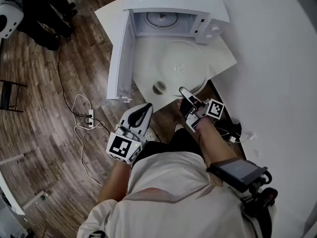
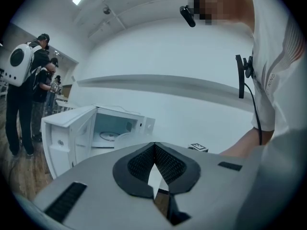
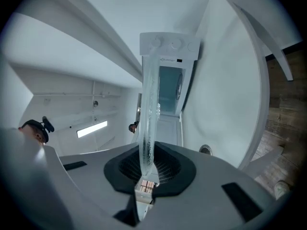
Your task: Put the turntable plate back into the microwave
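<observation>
The clear glass turntable plate (image 1: 182,67) hangs level over the white table (image 1: 148,68), in front of the white microwave (image 1: 173,14). The microwave's door (image 1: 120,58) stands open to the left. My right gripper (image 1: 183,91) is shut on the plate's near rim. In the right gripper view the plate (image 3: 149,104) runs edge-on out from between the pads of the right gripper (image 3: 146,169). My left gripper (image 1: 147,107) is shut and holds nothing, below and left of the plate. In the left gripper view the left gripper (image 2: 154,152) faces the microwave (image 2: 115,128).
A roller ring (image 1: 162,19) lies inside the microwave cavity. A small round metal piece (image 1: 159,87) sits near the table's front edge. White cables and a power strip (image 1: 89,117) lie on the wooden floor. People (image 2: 29,90) stand to the left.
</observation>
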Action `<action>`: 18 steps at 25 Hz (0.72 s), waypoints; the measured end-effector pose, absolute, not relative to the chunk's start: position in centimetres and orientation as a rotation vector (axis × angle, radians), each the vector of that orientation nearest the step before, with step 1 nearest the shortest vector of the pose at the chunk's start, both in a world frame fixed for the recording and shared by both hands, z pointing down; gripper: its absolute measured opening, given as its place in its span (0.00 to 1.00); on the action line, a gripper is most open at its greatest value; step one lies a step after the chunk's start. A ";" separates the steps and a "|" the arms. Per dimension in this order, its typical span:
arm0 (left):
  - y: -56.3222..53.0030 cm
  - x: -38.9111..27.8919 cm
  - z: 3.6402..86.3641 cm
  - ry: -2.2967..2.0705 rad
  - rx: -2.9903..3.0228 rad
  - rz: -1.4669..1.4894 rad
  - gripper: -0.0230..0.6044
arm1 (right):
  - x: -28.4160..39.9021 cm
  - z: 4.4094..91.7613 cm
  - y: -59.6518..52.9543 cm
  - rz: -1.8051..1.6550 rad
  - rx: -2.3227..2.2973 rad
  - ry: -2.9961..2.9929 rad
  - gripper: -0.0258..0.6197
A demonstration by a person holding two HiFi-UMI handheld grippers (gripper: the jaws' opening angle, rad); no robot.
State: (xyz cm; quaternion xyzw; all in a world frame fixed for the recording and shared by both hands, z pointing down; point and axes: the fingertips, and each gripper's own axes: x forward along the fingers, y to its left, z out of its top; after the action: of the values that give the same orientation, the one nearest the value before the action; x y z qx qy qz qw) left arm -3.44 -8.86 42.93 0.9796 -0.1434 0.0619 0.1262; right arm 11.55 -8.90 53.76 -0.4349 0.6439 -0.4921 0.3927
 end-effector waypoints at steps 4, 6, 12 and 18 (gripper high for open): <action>-9.4 -3.9 42.1 -0.389 2.862 0.153 0.05 | 11.8 53.3 -9.8 -1.234 -1.123 1.605 0.09; -9.6 -3.9 42.0 -0.385 2.863 0.150 0.05 | 11.9 53.3 -10.6 -1.233 -1.120 1.605 0.09; -12.6 -1.4 41.5 -0.435 2.871 0.145 0.05 | 13.8 54.3 -15.7 -1.292 -1.116 1.619 0.09; -12.0 -0.5 41.1 -0.486 2.877 0.126 0.05 | 13.9 54.6 -17.6 -1.323 -1.076 1.655 0.09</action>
State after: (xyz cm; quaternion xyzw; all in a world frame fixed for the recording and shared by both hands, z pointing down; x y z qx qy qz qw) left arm -0.50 -12.00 41.05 0.9791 -0.1655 0.0428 0.1104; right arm 13.91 -17.63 54.58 -0.4201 0.6462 -0.5163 0.3733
